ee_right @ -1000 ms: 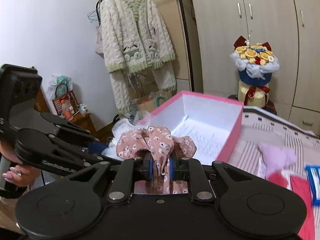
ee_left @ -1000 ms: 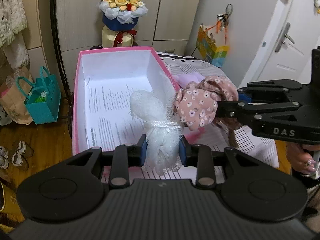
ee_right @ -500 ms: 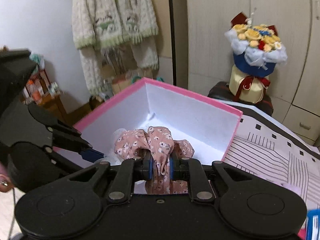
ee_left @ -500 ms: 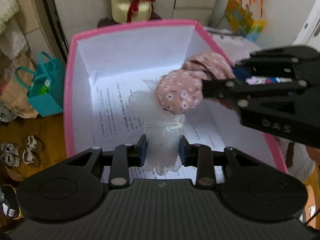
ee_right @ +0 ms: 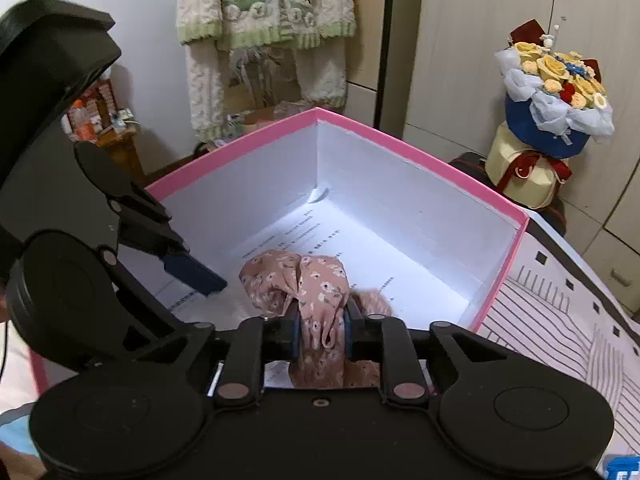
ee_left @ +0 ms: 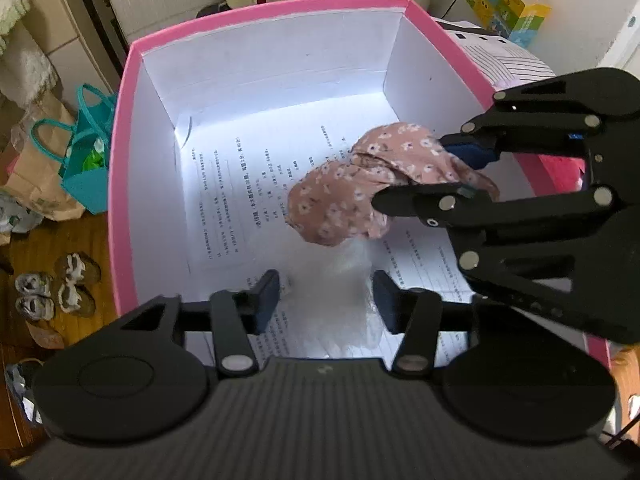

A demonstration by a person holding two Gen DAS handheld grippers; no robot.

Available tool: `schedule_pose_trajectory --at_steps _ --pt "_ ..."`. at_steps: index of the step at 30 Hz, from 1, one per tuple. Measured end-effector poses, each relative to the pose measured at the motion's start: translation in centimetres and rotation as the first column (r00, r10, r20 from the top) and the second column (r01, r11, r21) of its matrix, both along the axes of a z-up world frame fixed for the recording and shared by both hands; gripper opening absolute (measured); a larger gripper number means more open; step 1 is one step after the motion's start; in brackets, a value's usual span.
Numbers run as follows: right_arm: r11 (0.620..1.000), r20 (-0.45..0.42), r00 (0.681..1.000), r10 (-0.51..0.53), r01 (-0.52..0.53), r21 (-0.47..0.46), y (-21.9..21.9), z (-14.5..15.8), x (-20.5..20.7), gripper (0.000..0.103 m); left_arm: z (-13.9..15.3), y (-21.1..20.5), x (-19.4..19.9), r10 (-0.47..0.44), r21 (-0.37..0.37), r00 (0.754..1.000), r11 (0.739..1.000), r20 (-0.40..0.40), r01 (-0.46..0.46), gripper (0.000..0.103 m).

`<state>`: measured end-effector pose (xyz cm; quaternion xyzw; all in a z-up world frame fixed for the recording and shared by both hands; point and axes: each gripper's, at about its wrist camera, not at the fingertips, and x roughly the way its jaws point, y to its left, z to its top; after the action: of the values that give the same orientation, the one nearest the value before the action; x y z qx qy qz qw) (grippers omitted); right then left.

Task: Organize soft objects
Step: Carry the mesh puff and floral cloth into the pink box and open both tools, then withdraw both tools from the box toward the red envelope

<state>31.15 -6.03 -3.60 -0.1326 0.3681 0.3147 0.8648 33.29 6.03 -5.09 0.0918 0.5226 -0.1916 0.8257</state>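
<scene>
A pink box (ee_left: 260, 12) with white walls and printed paper on its floor fills both views. My left gripper (ee_left: 326, 300) hangs over its near end, jaws opening. The white mesh puff (ee_left: 344, 280) lies blurred between the pads, and neither pad touches it. My right gripper (ee_right: 322, 334) reaches into the box from the right, its fingers (ee_left: 416, 200) on the pink floral scrunchie (ee_left: 360, 184). Its jaws are opening, but the scrunchie (ee_right: 320, 296) still fills the gap and touches both pads. The left gripper's blue pad (ee_right: 196, 274) shows at the left.
A flower bouquet (ee_right: 552, 92) stands behind the box by the cupboards. A knitted cardigan (ee_right: 264, 12) hangs on the wall. A teal bag (ee_left: 86, 160) and shoes (ee_left: 56, 288) are on the floor to the left. Striped bedding (ee_right: 560, 320) lies to the right.
Both grippers came forward and down over the box. The left jaws spread and let go of the white puff. The right jaws widened slightly around the scrunchie.
</scene>
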Motion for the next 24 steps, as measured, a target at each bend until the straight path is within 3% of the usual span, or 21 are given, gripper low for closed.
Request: schedule_pose_trajectory --at_steps 5,12,24 --pt "0.998 0.003 1.0 0.017 -0.017 0.06 -0.9 1.0 -1.1 0.054 1.7 0.3 -2.4 -0.036 -0.002 0.998 0.999 0.059 0.036 0.062" --pt "0.993 0.015 1.0 0.022 -0.023 0.112 -1.8 3.5 -4.2 0.055 4.7 1.7 -6.1 -0.019 -0.022 0.992 1.0 0.128 0.022 0.066" --pt "0.996 0.055 0.998 0.02 -0.024 0.086 -2.9 7.6 -11.6 0.069 9.0 3.0 -13.1 -0.038 -0.034 0.969 0.998 0.242 0.047 0.069"
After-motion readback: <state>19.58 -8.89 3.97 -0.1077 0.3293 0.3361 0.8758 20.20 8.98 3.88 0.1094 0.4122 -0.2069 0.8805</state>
